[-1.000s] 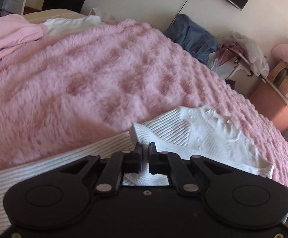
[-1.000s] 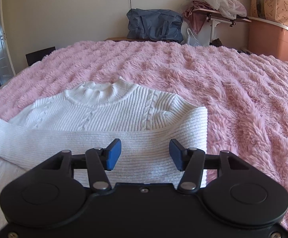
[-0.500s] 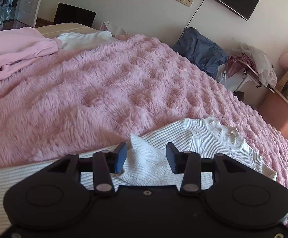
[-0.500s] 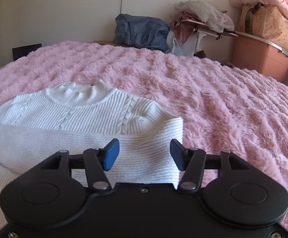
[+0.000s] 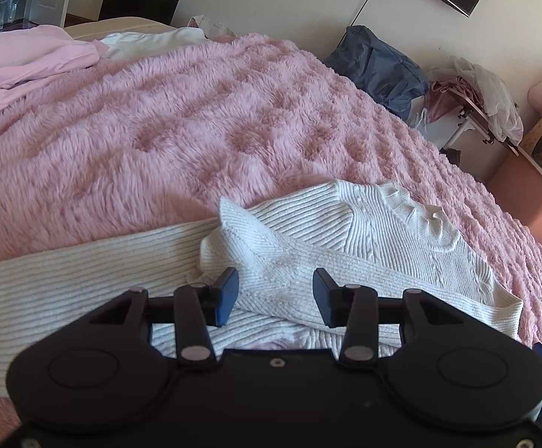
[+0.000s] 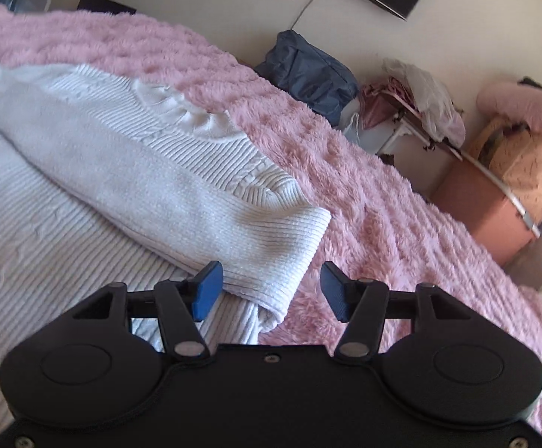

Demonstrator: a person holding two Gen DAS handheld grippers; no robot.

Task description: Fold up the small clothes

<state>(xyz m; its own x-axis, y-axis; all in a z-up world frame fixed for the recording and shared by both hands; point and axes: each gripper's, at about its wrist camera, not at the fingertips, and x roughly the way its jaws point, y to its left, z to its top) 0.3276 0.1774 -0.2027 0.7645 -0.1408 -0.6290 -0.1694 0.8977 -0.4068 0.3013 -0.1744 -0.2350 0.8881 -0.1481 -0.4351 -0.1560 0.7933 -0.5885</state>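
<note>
- Left wrist view: the left gripper (image 5: 275,295) has its blue pads spread, and they have just been opening; the knit lies under them but nothing is pinched. The white ribbed knitted sweater (image 5: 364,246) lies on the fluffy pink bed blanket (image 5: 166,123), with one sleeve folded across the body and a small corner of cloth standing up just beyond the pads. A pale pink garment (image 5: 28,63) lies well apart, at the far edge of the bed.
- Right wrist view: the right gripper (image 6: 271,291) is also spread and holds nothing — the folded sleeve's ribbed cuff (image 6: 289,239) lies between and just beyond its pads, at the sweater's edge beside bare blanket.
- My judgement: one sleeve fold seems to be laid down, and the next grip is not yet taken. To do it well, I would press the raised corner flat first, then pinch both layers together at the edge, so the sleeve does not slide off when the body is folded over.
</note>
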